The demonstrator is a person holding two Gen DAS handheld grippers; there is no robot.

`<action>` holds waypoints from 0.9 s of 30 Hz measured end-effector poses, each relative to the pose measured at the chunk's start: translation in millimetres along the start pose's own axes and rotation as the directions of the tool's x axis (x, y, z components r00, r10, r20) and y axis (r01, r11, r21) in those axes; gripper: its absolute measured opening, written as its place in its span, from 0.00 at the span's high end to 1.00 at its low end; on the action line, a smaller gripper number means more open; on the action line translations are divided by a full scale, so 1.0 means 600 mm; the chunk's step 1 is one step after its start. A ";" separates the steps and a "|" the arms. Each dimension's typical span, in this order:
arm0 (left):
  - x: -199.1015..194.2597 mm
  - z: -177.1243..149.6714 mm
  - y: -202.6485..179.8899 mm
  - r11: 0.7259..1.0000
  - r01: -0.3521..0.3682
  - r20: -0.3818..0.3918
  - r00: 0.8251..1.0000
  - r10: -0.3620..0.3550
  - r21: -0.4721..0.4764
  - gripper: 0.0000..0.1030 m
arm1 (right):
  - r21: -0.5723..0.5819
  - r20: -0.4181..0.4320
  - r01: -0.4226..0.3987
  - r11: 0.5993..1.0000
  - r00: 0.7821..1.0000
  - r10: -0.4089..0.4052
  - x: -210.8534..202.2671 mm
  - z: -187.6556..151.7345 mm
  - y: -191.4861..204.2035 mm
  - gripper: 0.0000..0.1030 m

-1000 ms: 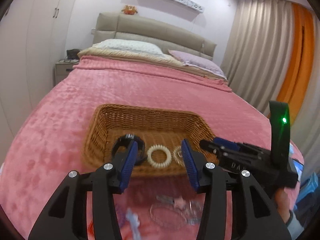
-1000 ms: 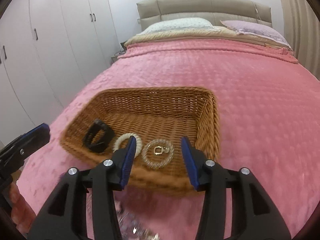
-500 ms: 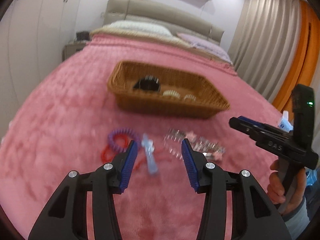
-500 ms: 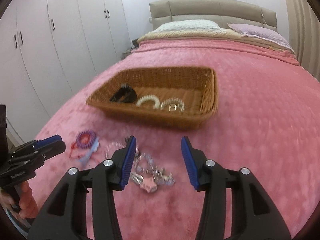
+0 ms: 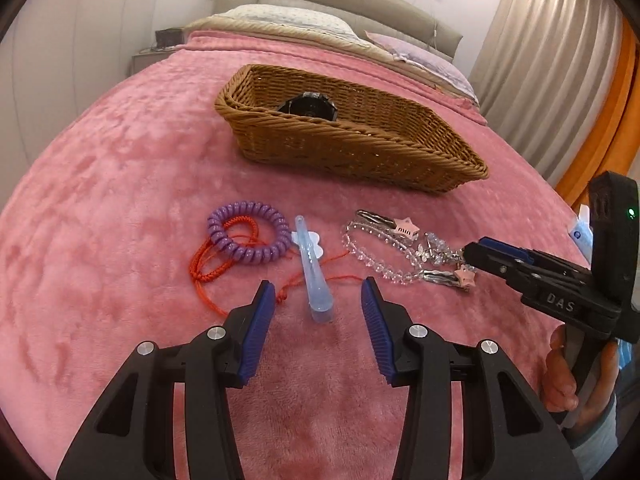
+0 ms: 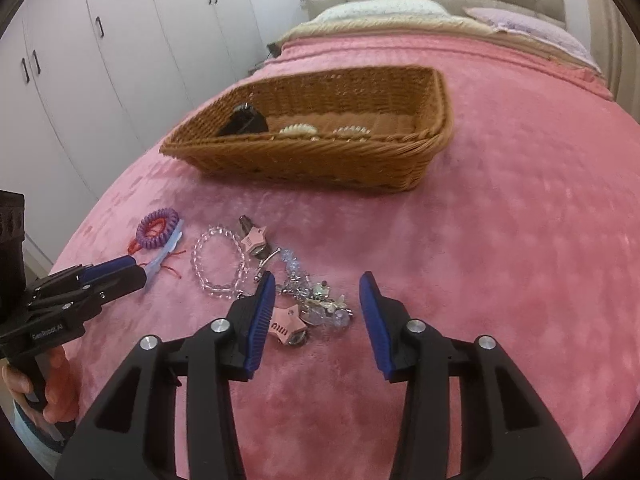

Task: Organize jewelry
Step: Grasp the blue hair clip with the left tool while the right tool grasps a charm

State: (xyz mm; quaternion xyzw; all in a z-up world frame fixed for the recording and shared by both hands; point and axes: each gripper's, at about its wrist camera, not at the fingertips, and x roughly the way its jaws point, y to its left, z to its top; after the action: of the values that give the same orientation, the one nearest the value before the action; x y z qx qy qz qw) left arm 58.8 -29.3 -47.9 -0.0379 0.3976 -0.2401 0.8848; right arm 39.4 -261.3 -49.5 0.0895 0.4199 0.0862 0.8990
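Note:
A wicker basket (image 5: 360, 152) (image 6: 300, 160) on the pink blanket holds a black clip (image 5: 310, 104), a cream coil tie (image 6: 298, 130) and a clear one (image 6: 352, 131). Loose in front lie a purple coil tie (image 5: 248, 236), a red cord (image 5: 208, 268), a pale blue clip (image 5: 312, 272), a crystal bracelet (image 6: 218, 268) and pink star clips (image 6: 284, 326). My left gripper (image 5: 318, 292) is open, low over the blue clip's near end. My right gripper (image 6: 317, 284) hovers over a star clip and a crystal tangle (image 6: 320, 304); its jaws are closing, with nothing gripped.
The pink blanket (image 6: 500, 240) stretches wide to the right of the basket. Pillows (image 6: 384, 10) and a headboard lie beyond. White wardrobes (image 6: 100, 60) stand at the left, curtains (image 5: 560, 60) at the right. A person's hand (image 5: 560, 368) holds each gripper's handle.
Both grippers have pulled back from over the basket and sunk toward the loose jewelry in front of it. Both stay empty.

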 end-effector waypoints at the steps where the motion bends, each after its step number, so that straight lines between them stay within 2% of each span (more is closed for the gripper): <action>1: 0.000 -0.001 -0.001 1.000 -0.001 0.000 1.000 0.001 0.000 0.59 | -0.008 -0.017 -0.002 1.000 1.000 0.001 0.006 0.000 0.003 0.61; 4: -0.001 -0.005 -0.005 1.000 -0.001 0.001 1.000 0.001 -0.003 0.59 | -0.052 -0.067 0.026 0.998 0.997 -0.029 0.028 0.005 0.016 0.61; 8: -0.001 -0.007 -0.005 1.000 0.012 -0.001 1.000 -0.012 -0.008 0.59 | -0.100 -0.074 0.051 0.994 0.996 -0.058 0.038 0.009 0.027 0.62; 9: -0.001 -0.008 -0.005 1.000 0.016 -0.003 1.000 -0.016 -0.008 0.59 | -0.110 -0.071 0.051 0.993 0.996 -0.059 0.038 0.009 0.030 0.69; 10: -0.001 -0.008 -0.004 1.000 0.018 -0.004 1.000 -0.018 -0.009 0.59 | -0.121 -0.068 0.049 0.991 0.996 -0.057 0.038 0.009 0.033 0.82; 13: -0.002 -0.009 -0.002 1.000 0.025 -0.004 1.000 -0.025 -0.013 0.59 | -0.134 -0.051 0.053 0.989 0.997 -0.060 0.033 0.005 0.037 0.89; 18: -0.003 -0.010 -0.002 1.000 0.025 -0.002 1.000 -0.025 -0.015 0.59 | -0.034 0.016 0.080 0.996 0.997 -0.079 0.003 0.007 0.003 0.90; 21: -0.002 -0.010 -0.003 1.000 0.015 -0.004 1.000 -0.015 -0.008 0.60 | 0.015 0.043 0.127 0.992 0.991 -0.127 -0.016 0.005 -0.020 0.90; 22: -0.003 -0.011 -0.006 1.000 0.010 -0.002 1.000 -0.010 -0.001 0.67 | 0.025 0.049 0.136 0.990 0.989 -0.137 -0.019 0.004 -0.025 0.90; 23: -0.004 -0.010 -0.008 1.000 0.006 0.003 1.000 -0.006 0.005 0.69 | 0.037 0.052 0.138 0.990 0.989 -0.140 -0.024 0.001 -0.032 0.90; 27: -0.022 -0.009 -0.011 1.000 0.017 0.059 0.998 -0.018 0.014 0.69 | 0.050 0.038 0.137 0.989 0.990 -0.139 -0.023 -0.003 -0.044 0.90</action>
State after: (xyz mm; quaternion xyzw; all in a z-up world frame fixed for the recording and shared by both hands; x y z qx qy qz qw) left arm 44.5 -28.1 -40.9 -0.0428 0.3692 -0.2494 0.8943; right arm 31.3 -289.6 -46.7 0.0832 0.4082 0.0118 0.9090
